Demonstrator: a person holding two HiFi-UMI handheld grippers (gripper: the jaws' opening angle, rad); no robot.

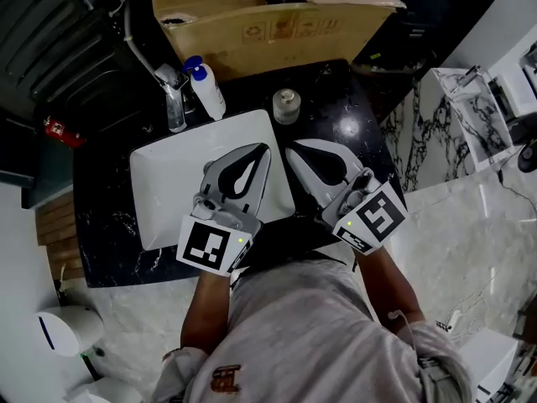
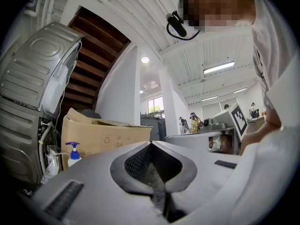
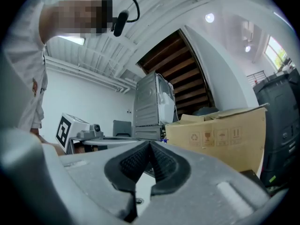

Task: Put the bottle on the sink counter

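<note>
Head view looks steeply down on a black marble table (image 1: 336,116) with a white rectangular basin (image 1: 168,183) set on it. The 2 hand-held grippers sit side by side at the near edge, both pointing away from the person. The left hand-held gripper (image 1: 266,149) reaches over the right part of the basin. The right hand-held gripper (image 1: 290,149) lies just beside it, over the basin's right rim and the dark table. Their tips are near each other but do not touch.

The bottle (image 1: 207,89), white with a blue pump head, stands on the table behind the basin's back rim, just beside the metal tap (image 1: 174,99) on its left. It is ahead of both hand-held grippers and to their left, well apart from their tips, and neither touches it. A small round jar (image 1: 287,105) stands on the table behind the basin's back right corner, nearer the tips than the bottle is. A big cardboard box (image 1: 277,23) fills the space behind the table.

Left gripper view shows the left hand-held gripper (image 2: 151,145) with its 2 jaws pressed together at the tips and nothing between the ribbed pads. The bottle (image 2: 72,154) appears low at the left, in front of the cardboard box (image 2: 108,137). Right gripper view shows the right hand-held gripper (image 3: 150,144) likewise closed tip to tip and empty, with the box (image 3: 215,135) to its right.
</note>
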